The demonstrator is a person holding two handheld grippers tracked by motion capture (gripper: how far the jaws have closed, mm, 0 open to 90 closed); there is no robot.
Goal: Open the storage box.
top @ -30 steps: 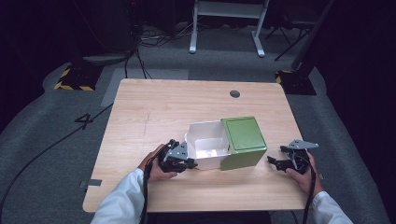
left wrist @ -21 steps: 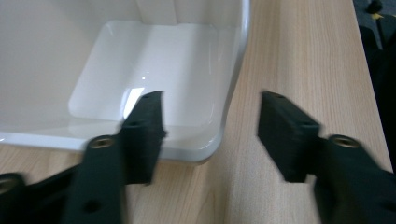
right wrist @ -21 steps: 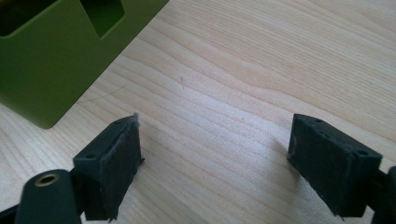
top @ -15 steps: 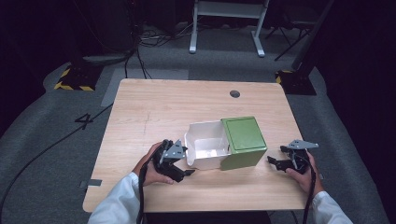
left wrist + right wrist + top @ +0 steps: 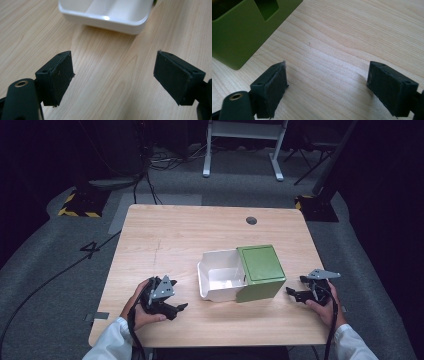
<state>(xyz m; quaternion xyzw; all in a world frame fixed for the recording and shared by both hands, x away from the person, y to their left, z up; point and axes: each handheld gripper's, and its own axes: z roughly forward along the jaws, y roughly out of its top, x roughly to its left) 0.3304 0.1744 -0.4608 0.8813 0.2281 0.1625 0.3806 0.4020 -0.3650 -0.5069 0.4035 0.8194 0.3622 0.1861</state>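
Observation:
A white drawer-like tray sticks out to the left from a green box at the middle of the wooden table. My left gripper rests on the table left of the tray, open, with nothing between its jaws; the tray's white rim lies a short way ahead of it. My right gripper sits to the right of the green box, open and empty, with the box's corner at the upper left of its view.
A round cable hole marks the table's far side. Beyond the table stand a white frame's legs and cables on grey floor. A black-and-yellow block sits at the far left.
My left gripper has drawn back to the left, away from the white tray's edge. The tray, green box and right gripper have stayed put.

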